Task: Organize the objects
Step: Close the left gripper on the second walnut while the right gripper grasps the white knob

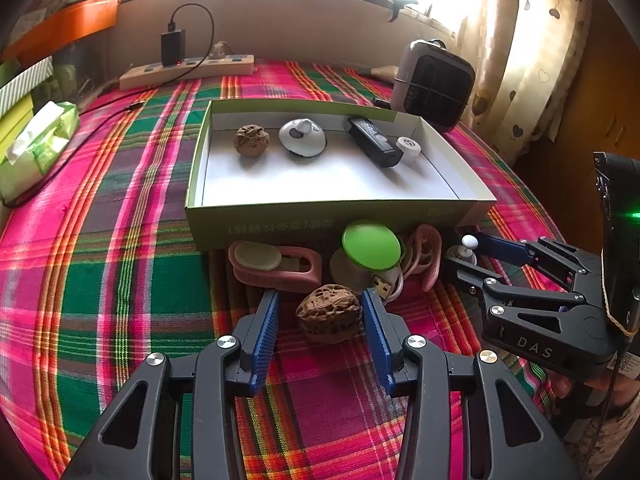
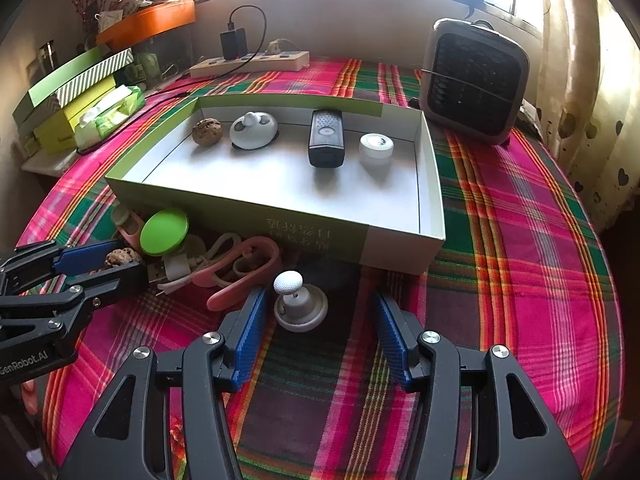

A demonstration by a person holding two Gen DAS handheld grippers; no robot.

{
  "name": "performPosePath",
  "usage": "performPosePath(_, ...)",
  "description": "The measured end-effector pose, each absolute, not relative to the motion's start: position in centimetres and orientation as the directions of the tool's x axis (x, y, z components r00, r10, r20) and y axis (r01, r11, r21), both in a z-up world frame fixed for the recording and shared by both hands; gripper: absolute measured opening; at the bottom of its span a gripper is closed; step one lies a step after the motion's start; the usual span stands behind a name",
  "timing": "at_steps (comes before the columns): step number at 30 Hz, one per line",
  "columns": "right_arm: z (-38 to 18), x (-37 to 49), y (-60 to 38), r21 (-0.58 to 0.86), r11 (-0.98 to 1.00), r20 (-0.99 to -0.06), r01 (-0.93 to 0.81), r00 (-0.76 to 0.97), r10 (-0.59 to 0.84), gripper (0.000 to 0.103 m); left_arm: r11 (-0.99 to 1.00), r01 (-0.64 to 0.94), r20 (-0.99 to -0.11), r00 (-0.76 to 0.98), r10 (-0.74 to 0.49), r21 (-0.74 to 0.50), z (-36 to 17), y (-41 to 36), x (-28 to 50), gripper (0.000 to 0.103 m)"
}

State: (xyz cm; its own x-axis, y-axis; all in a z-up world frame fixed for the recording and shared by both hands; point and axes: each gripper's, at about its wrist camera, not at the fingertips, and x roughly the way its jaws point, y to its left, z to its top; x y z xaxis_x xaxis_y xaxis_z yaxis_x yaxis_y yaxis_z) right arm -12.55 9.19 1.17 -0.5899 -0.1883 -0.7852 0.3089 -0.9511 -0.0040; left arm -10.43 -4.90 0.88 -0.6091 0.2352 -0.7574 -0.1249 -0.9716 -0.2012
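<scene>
- My left gripper [image 1: 320, 312] is spread wide around the walnut [image 1: 329, 312] on the plaid tablecloth [image 1: 100, 280]; the right pad looks to be at the shell, the left pad stands clear of it.
- My right gripper [image 2: 320, 320] is also spread, with the white knobbed piece [image 2: 299, 300] between its fingers, nearer the left one and not gripped.
- The shallow box [image 1: 320, 222] sits just beyond both, holding a second walnut [image 1: 251, 140], a white round gadget [image 1: 302, 137], a black remote [image 1: 374, 141] and a small white cap [image 1: 408, 146] in a row along its far wall.
- Against the box's near wall lie a green disc [image 1: 371, 245], a pink holder [image 1: 276, 268], a pink loop [image 2: 248, 264] and a USB cable [image 1: 384, 286].
- Behind the box stand a power strip [image 1: 188, 70] and a small heater [image 1: 434, 84].
</scene>
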Motion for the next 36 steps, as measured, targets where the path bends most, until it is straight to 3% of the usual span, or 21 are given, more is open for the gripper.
performPosePath(10, 1.19, -12.48, 9.13, -0.012, -0.949, -0.784, 0.315, -0.592, -0.186, 0.053, -0.976, -0.108, -0.760, -0.614, 0.214, -0.188, 0.83, -5.02, -10.35, 0.031)
performPosePath(21, 1.33, -12.20, 8.91, -0.006, -0.943, -0.779, 0.333, -0.592, -0.205, 0.028, -0.976, -0.108, -0.760, -0.613, 0.216, -0.190, 0.83, -5.05, -10.38, 0.031)
performPosePath(36, 1.30, -12.18, 8.99, -0.003, -0.943, -0.779, 0.334, -0.592, -0.207, 0.027, -0.976, -0.108, -0.759, -0.614, 0.215, -0.189, 0.78, -4.99, -10.39, 0.031)
